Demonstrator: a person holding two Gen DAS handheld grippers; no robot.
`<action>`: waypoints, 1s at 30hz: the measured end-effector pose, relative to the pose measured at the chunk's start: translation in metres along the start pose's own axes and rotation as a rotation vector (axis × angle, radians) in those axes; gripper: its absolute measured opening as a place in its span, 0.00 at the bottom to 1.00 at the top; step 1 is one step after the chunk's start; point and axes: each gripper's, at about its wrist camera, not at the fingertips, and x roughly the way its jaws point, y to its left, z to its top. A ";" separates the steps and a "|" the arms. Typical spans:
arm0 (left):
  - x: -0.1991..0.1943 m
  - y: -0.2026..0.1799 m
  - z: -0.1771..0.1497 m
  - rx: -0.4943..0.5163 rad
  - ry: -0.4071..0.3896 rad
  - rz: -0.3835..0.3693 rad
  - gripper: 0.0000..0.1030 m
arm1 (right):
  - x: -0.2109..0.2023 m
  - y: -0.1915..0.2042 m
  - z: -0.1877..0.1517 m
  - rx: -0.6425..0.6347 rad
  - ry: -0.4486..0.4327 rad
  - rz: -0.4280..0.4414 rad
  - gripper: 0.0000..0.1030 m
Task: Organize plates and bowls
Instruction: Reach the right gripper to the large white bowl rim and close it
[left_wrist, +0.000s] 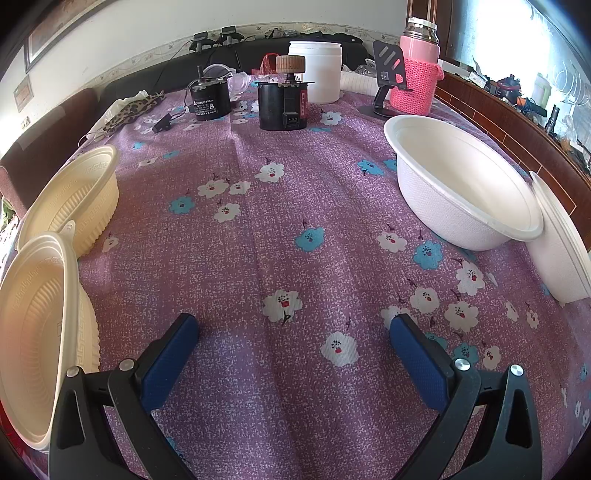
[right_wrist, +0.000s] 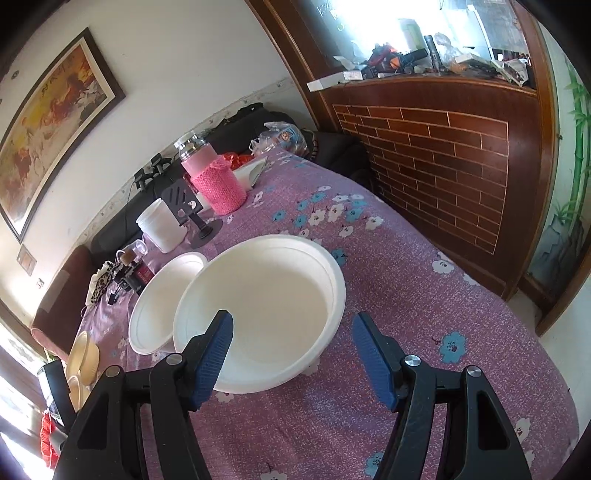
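Blue-padded fingers (right_wrist: 216, 356) of the right tool (right_wrist: 291, 356) stand spread and released over the near rim of a white bowl (right_wrist: 266, 314); the left finger hangs just inside the rim, the right one outside it, and neither pad seems to press on the wall, though the overlap makes that hard to judge. That bowl sits upright, mouth up, on the purple flowered counter (right_wrist: 406, 295), being round it has no long axis to speak of. A second white bowl (right_wrist: 166, 295) lies just behind and to its left, rims overlapping in this view.

From the left side, the left tool (left_wrist: 295, 354) hangs released over bare cloth, holding nothing. Its camera shows what the other barely catches: two cream ribbed bowls (left_wrist: 77, 199) at the left edge, the nearer one (left_wrist: 37, 332) tilted up on its side, just beside the left finger. Only the right view shows the brick-patterned wooden partition (right_wrist: 443, 166) beyond the counter.
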 end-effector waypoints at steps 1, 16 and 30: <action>0.000 0.000 0.000 0.000 0.000 0.000 1.00 | -0.001 -0.001 0.000 0.004 -0.005 -0.004 0.69; 0.000 0.000 0.000 -0.003 0.000 0.000 1.00 | -0.007 -0.006 -0.002 0.005 -0.019 -0.007 0.71; -0.008 -0.002 -0.009 -0.008 0.024 0.009 1.00 | -0.011 -0.028 0.001 0.043 -0.016 -0.014 0.71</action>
